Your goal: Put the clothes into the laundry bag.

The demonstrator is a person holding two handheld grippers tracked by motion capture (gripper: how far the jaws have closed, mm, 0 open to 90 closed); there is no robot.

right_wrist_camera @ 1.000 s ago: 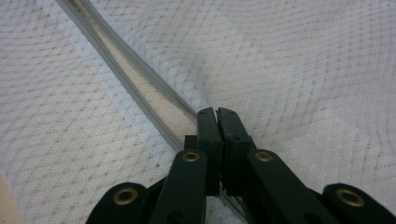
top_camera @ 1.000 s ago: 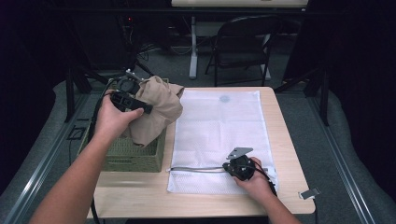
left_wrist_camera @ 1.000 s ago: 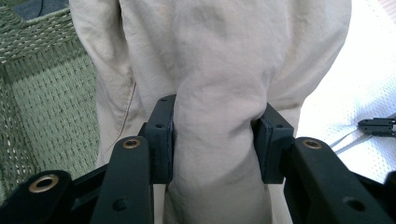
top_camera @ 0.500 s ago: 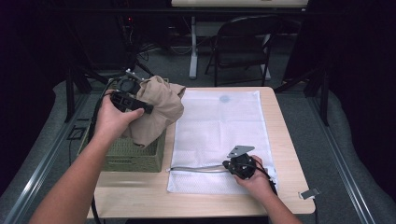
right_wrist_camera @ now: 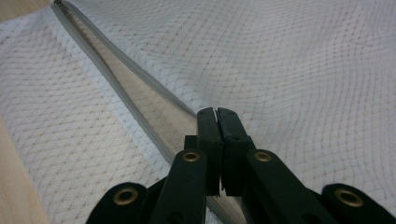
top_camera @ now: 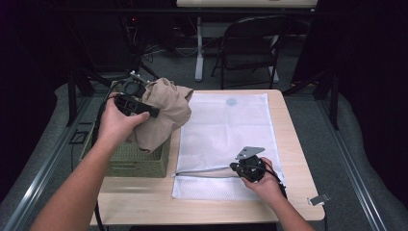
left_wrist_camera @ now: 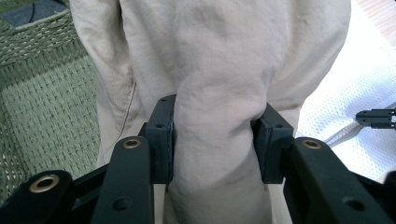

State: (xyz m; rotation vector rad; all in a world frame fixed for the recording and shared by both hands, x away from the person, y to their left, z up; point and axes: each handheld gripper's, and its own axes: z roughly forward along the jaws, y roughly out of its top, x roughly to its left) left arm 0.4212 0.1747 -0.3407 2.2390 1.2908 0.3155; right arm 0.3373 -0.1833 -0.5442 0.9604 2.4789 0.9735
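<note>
Nothing had shifted in that last second: left gripper (top_camera: 144,107) fingers stayed clamped on the cloth (top_camera: 166,113) above the basket (top_camera: 137,161), right gripper (top_camera: 248,169) fingers pinched the mesh bag's (top_camera: 226,125) opening, ready for loading.

My left tongs (top_camera: 144,109) sit above the green basket (top_camera: 137,161), clamped on the beige cloth (top_camera: 166,113), which hangs in a bulk and blocks the way rightward to the mesh bag (top_camera: 226,130). My right tongs (top_camera: 236,167) are pinched shut at the bag's zipper (top_camera: 202,171), so that hand bars the near right part. The bag's far half lies flat, free to pass over. Bare table (top_camera: 144,202) strip open along the near edge. Chair (top_camera: 250,43) stands beyond the far edge.
</note>
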